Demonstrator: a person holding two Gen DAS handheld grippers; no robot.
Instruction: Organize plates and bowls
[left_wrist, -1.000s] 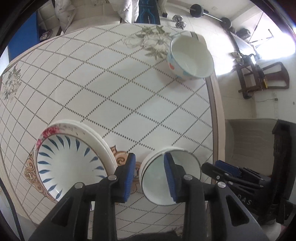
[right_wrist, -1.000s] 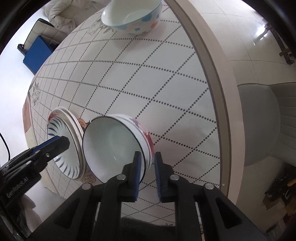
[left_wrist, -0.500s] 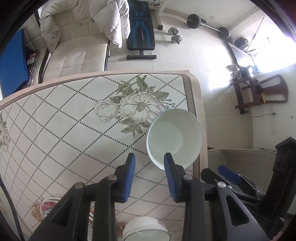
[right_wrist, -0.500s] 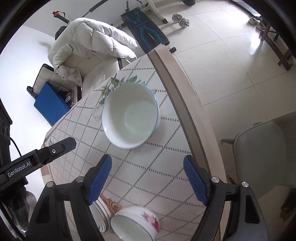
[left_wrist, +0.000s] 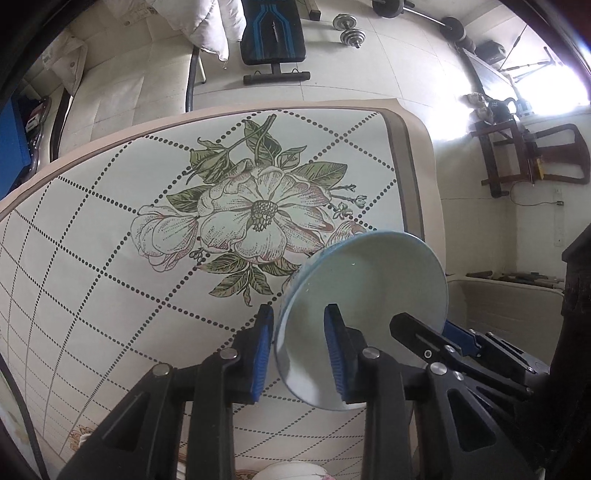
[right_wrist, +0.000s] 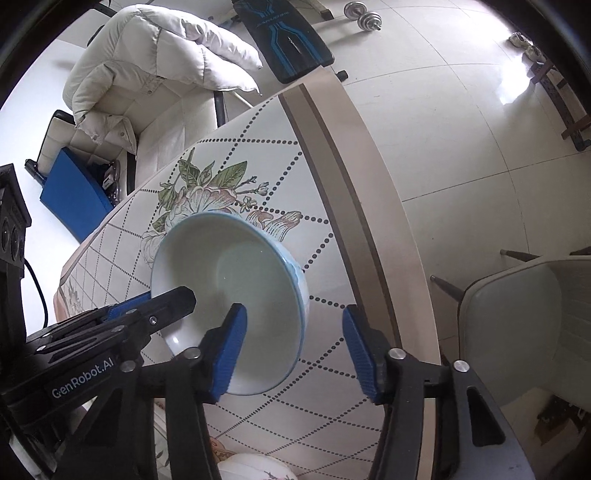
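A pale blue-white bowl (left_wrist: 369, 288) (right_wrist: 236, 266) sits upright on the flower-patterned table (left_wrist: 110, 277) near its far right corner. My left gripper (left_wrist: 300, 312) points steeply down over the bowl's left rim. Its jaws are closing, one pad outside the wall and one inside, and I see no pad pressing. My right gripper (right_wrist: 294, 312) straddles the right rim. Its jaws are also closing, the left pad inside the bowl and the right pad well clear outside. One finger (left_wrist: 413, 326) of the right gripper shows in the left wrist view.
A white bowl with pink flowers (right_wrist: 255, 467) (left_wrist: 291, 472) lies just behind both grippers. The table's edge (right_wrist: 373, 229) runs close to the right of the pale bowl. Beyond it are a grey chair (right_wrist: 517, 314), tiled floor, a sofa with a white jacket (right_wrist: 147, 55) and a weight bench (left_wrist: 273, 33).
Both grippers left the stacked plates and bowls and moved to the pale bowl at the far corner. The right let go of the flowered bowl, opened wide, then narrowed. Both now straddle its rim.
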